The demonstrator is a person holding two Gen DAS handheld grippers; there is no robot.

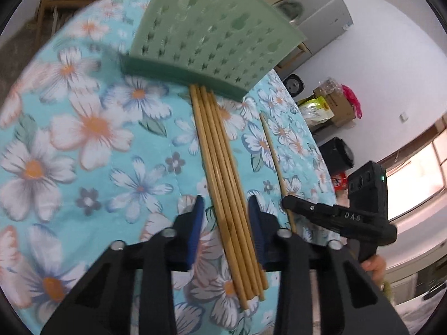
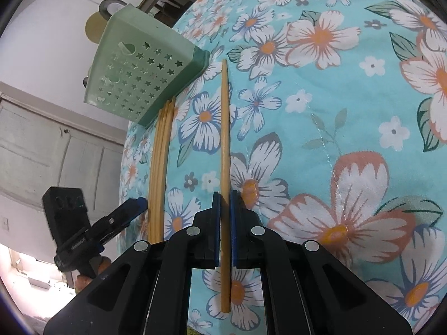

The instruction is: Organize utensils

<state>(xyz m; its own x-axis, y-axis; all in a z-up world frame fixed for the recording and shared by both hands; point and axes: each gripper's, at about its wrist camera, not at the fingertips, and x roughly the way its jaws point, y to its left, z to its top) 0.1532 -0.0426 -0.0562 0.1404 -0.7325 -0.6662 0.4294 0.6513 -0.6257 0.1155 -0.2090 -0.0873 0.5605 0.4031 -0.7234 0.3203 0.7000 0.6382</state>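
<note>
Several bamboo chopsticks lie in a bundle on the floral tablecloth, their far ends at the base of a green perforated utensil holder. My left gripper is open, its blue pads either side of the bundle. A single chopstick lies apart to the right of the bundle. My right gripper is shut on this single chopstick near its near end. The holder stands at the upper left in the right wrist view. The single chopstick and right gripper also show in the left wrist view.
The round table has a turquoise flowered cloth. Its edge curves close behind the holder. A grey cabinet, boxes and bags stand on the floor beyond the table. A wooden chair is at the far left.
</note>
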